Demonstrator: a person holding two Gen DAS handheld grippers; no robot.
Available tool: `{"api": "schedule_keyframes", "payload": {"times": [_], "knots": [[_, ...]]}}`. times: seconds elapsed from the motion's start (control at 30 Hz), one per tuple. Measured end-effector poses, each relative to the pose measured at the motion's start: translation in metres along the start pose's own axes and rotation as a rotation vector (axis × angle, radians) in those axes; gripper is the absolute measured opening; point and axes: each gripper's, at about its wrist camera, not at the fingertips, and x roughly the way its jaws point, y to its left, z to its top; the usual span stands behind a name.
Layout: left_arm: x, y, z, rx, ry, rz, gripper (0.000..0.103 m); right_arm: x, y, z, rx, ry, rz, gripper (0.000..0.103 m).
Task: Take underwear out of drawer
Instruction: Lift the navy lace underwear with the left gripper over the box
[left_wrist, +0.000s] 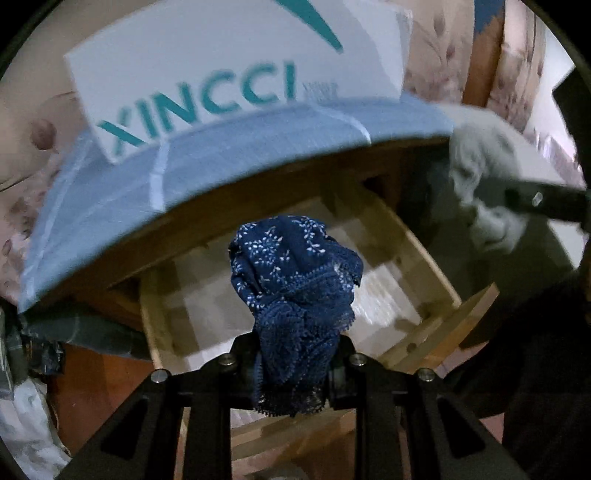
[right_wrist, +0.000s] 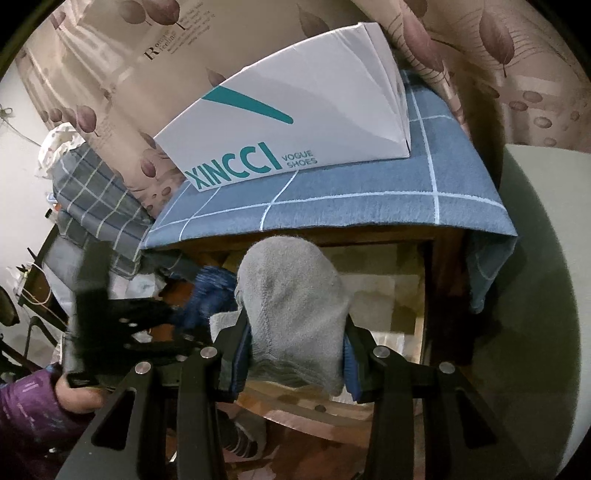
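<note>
Nearest the onlooker, left claw (left_wrist: 293, 373): jaws clamped on navy lace-trimmed underwear (left_wrist: 295, 288), held bunched above the open wooden drawer (left_wrist: 417, 254). Right claw (right_wrist: 295, 354): jaws clamped on a grey knit garment (right_wrist: 291, 295), also over the drawer. Beyond, blue checked cloth (right_wrist: 332, 195) topping the cabinet, white shoe box (right_wrist: 295, 110) on it.

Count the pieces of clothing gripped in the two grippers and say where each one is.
2. The navy lace underwear is clamped in the left gripper above the open drawer; the grey garment is clamped in the right gripper. More may lie hidden in the drawer.
</note>
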Motion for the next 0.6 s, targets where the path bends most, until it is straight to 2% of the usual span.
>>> {"api": "schedule_keyframes", "payload": {"times": [0.07, 0.17, 0.33, 0.4, 0.6], "knots": [[-0.016, 0.004, -0.002, -0.023, -0.047, 0.011, 0.024, -0.006, 0.004, 0.0, -0.01, -0.029, -0.005, 0.038], [-0.034, 0.009, -0.002, -0.04, -0.122, 0.04, 0.024, -0.022, 0.012, -0.003, -0.018, -0.097, 0.031, 0.038], [-0.065, 0.025, 0.0, -0.075, -0.237, 0.075, 0.024, -0.049, 0.041, -0.012, -0.1, -0.219, 0.075, 0.038], [-0.071, 0.028, 0.0, -0.082, -0.267, 0.084, 0.024, -0.059, 0.056, -0.017, -0.14, -0.261, 0.079, 0.038], [-0.075, 0.035, -0.007, -0.099, -0.295, 0.106, 0.024, -0.071, 0.076, -0.024, -0.164, -0.304, 0.066, 0.038]]}}
